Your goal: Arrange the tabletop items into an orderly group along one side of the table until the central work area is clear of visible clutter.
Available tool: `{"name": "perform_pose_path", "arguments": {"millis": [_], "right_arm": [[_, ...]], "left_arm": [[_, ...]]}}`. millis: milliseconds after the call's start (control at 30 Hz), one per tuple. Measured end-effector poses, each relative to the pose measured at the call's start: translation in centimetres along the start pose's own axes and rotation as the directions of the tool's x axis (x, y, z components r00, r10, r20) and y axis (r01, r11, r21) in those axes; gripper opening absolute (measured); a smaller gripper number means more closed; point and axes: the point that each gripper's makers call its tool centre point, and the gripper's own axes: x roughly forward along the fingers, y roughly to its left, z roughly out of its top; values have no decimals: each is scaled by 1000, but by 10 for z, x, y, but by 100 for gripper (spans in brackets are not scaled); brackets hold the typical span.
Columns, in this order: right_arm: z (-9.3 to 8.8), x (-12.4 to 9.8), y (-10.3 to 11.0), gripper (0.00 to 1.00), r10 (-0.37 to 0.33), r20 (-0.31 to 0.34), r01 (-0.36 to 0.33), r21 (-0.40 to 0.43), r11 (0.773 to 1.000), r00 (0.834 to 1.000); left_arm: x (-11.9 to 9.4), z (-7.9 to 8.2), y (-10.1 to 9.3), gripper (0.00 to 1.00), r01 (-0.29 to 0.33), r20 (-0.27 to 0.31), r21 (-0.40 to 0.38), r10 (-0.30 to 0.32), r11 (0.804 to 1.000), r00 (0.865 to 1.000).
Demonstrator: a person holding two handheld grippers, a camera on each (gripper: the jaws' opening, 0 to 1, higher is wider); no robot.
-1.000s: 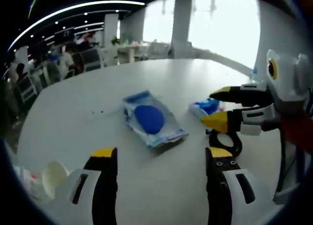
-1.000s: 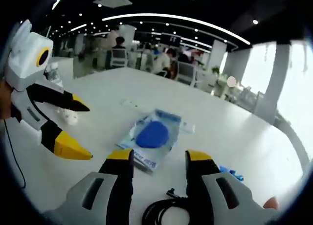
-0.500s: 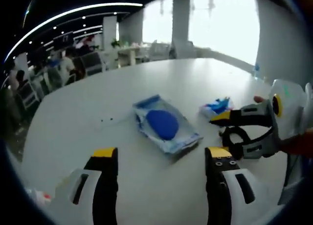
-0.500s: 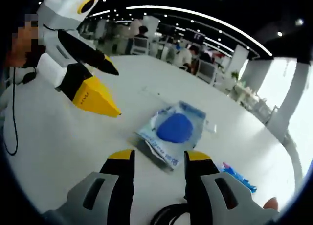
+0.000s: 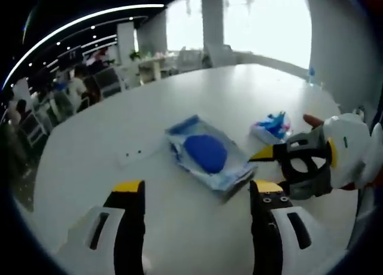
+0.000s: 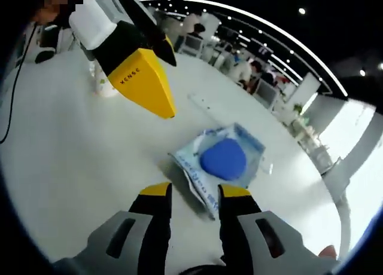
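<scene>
A clear packet (image 5: 209, 158) holding a blue round pad lies mid-surface (image 5: 108, 131), at 12 o'clock from the left gripper (image 5: 197, 194), fingers wide apart and empty. The right gripper (image 6: 190, 194), narrowly parted, empty, sits just short of the packet's edge. A small blue wrapper (image 5: 272, 125) lies at 2 o'clock.

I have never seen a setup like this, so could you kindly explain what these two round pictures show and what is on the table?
No robot here: a person holds a pair of tongs in each hand, with a fisheye camera riding on each. In the left gripper view, the left tongs rise from the bottom, open and empty; the right tongs come in from the right. The right gripper view looks along the right tongs, open, close to a clear packet with a blue pad inside. The left tongs hang above. On the white table also lies a small blue wrapper.
</scene>
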Motion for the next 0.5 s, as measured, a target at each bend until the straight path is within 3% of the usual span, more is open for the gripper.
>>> {"name": "perform_pose_path", "arguments": {"millis": [500], "right_arm": [[2,20,1,16,10,-27,-13,-133,991,1000]], "left_arm": [[11,4,8,67,6,-12,26,-6,1000,1000]]}}
